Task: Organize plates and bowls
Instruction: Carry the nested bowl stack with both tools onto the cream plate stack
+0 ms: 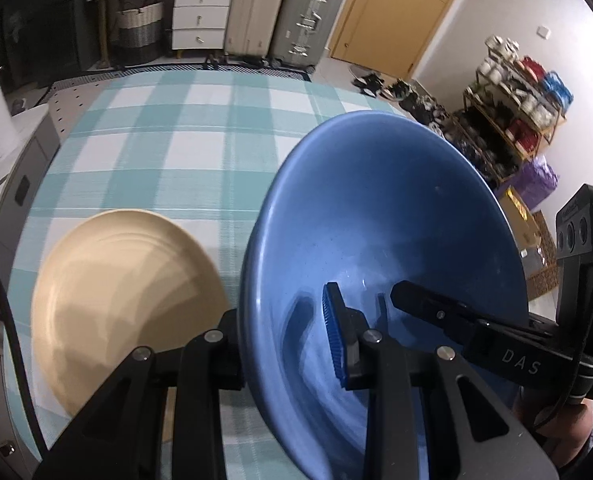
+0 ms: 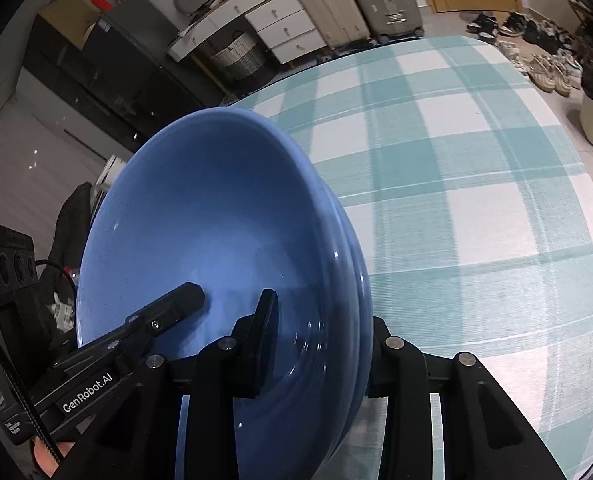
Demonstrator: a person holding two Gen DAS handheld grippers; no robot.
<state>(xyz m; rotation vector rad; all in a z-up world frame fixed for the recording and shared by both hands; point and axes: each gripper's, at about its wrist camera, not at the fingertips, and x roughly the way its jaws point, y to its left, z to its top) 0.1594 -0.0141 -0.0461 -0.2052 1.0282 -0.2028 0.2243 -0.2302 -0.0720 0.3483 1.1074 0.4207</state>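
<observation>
A large blue bowl (image 1: 376, 208) hangs between my two grippers above the checked tablecloth. In the right wrist view a second blue rim (image 2: 358, 280) shows just under the first, so two bowls seem nested. My left gripper (image 1: 284, 340) is shut on the bowl's left wall, its blue-padded finger (image 1: 334, 336) inside and the other outside. My right gripper (image 2: 324, 344) is shut on the opposite wall (image 2: 216, 220), one finger inside and the outer one hidden behind the rim. A beige plate (image 1: 128, 300) lies on the cloth to the left of the bowl.
The teal and white checked table (image 2: 476, 200) stretches away ahead. Beyond its far edge stand suitcases (image 1: 284, 12), white drawers (image 1: 200, 16) and a woven basket (image 1: 138, 28). A cluttered shelf (image 1: 516, 100) and shoes are on the right. A person's hand (image 1: 568, 420) holds the right gripper.
</observation>
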